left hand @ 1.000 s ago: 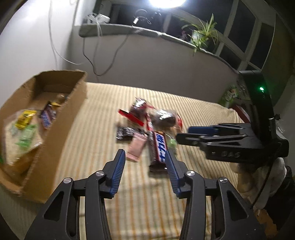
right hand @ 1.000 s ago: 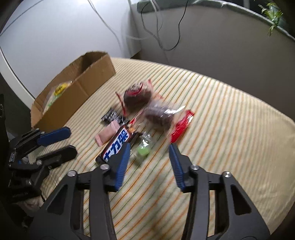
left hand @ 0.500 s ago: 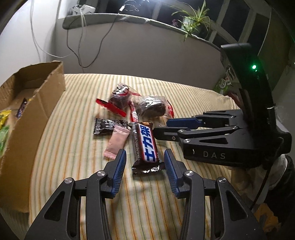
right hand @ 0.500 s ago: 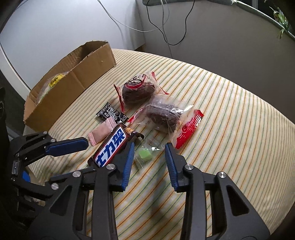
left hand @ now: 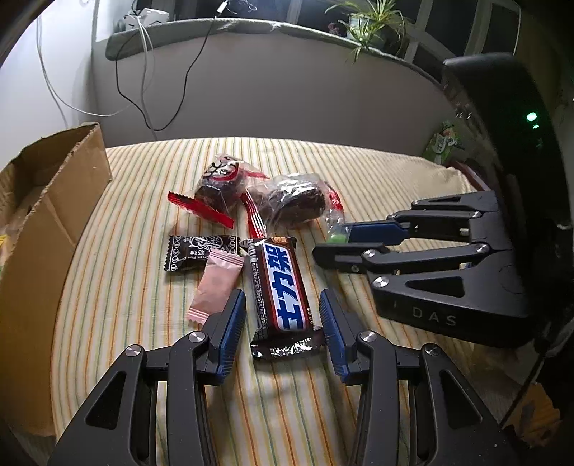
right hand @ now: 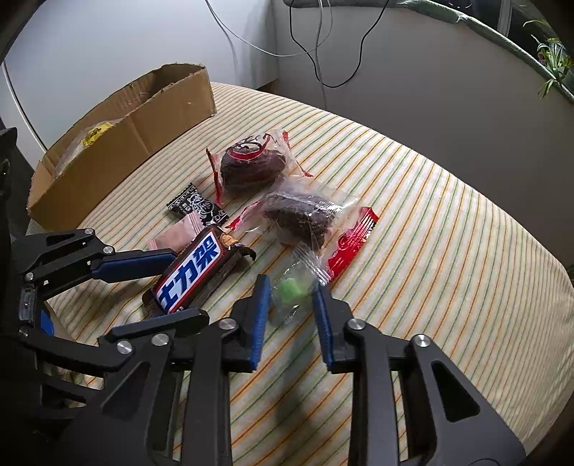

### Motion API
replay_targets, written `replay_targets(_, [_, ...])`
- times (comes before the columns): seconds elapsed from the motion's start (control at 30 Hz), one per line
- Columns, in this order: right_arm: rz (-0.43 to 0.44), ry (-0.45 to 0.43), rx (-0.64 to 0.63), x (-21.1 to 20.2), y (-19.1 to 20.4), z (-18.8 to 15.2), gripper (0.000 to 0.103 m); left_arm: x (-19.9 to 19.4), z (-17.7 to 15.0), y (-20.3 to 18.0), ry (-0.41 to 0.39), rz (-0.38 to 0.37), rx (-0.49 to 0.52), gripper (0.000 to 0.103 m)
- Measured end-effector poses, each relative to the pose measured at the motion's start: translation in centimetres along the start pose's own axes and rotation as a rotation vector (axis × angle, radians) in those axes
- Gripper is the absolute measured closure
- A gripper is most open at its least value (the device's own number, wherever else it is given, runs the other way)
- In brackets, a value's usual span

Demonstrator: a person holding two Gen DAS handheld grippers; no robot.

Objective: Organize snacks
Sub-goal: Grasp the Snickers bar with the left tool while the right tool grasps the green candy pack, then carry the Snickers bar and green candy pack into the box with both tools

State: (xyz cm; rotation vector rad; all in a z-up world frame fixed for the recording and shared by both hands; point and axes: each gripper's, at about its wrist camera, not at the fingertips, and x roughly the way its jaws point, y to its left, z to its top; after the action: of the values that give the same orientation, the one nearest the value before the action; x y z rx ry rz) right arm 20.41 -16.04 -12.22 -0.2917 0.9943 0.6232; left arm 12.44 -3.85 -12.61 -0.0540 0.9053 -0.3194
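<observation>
Loose snacks lie on a striped cloth. My left gripper (left hand: 283, 319) is open, its fingers on either side of a Snickers bar (left hand: 280, 286) that also shows in the right wrist view (right hand: 190, 272). My right gripper (right hand: 290, 301) is open, its fingers on either side of a small clear packet with a green candy (right hand: 292, 290). It also shows from the side in the left wrist view (left hand: 333, 243). A pink candy (left hand: 215, 283), a black candy (left hand: 197, 251) and two wrapped brown cakes (left hand: 219, 182) (left hand: 292, 204) lie beyond.
An open cardboard box (left hand: 43, 222) with several snacks inside stands at the left; it also shows in the right wrist view (right hand: 118, 132). A grey wall, hanging cables (left hand: 143, 89) and a ledge with a plant (left hand: 373, 21) are behind the table.
Both grippers have moved in and down toward the snacks. The left now straddles the Snickers bar and the right straddles the green candy packet. The box has slid out to the left edge.
</observation>
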Motion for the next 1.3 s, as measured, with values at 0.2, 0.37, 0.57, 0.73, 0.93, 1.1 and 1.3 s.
replay_targets(0.2, [-0.003, -0.007, 0.0, -0.1, -0.1, 0.0, 0.08, 0.3, 0.3, 0.3, 0.0, 0.009, -0.016, 0.075])
replay_targets(0.37, [-0.006, -0.01, 0.0, -0.4, 0.0, -0.1, 0.081, -0.1, 0.2, 0.9, -0.006, -0.002, -0.03, 0.075])
replay_targets(0.57, [-0.006, -0.027, 0.008, -1.5, 0.3, -0.5, 0.081, -1.5, -0.4, 1.4, -0.038, 0.006, -0.051, 0.075])
replay_targets(0.73, [-0.019, -0.05, 0.007, -2.9, 0.6, -0.7, 0.081, -3.2, -0.6, 1.6, -0.071, 0.011, -0.064, 0.075])
replay_targets(0.93, [-0.026, -0.083, -0.005, -4.8, 1.5, -0.4, 0.081, -5.6, -0.5, 2.0, -0.115, 0.028, -0.062, 0.075])
replay_targets(1.1, [-0.025, -0.108, -0.018, -6.0, 2.6, 0.2, 0.081, -7.4, -0.4, 2.3, -0.152, 0.048, -0.053, 0.075])
replay_targets(1.3, [-0.024, -0.128, -0.041, -6.5, 4.3, 1.2, 0.081, -9.6, -0.2, 3.1, -0.201, 0.068, -0.06, 0.075])
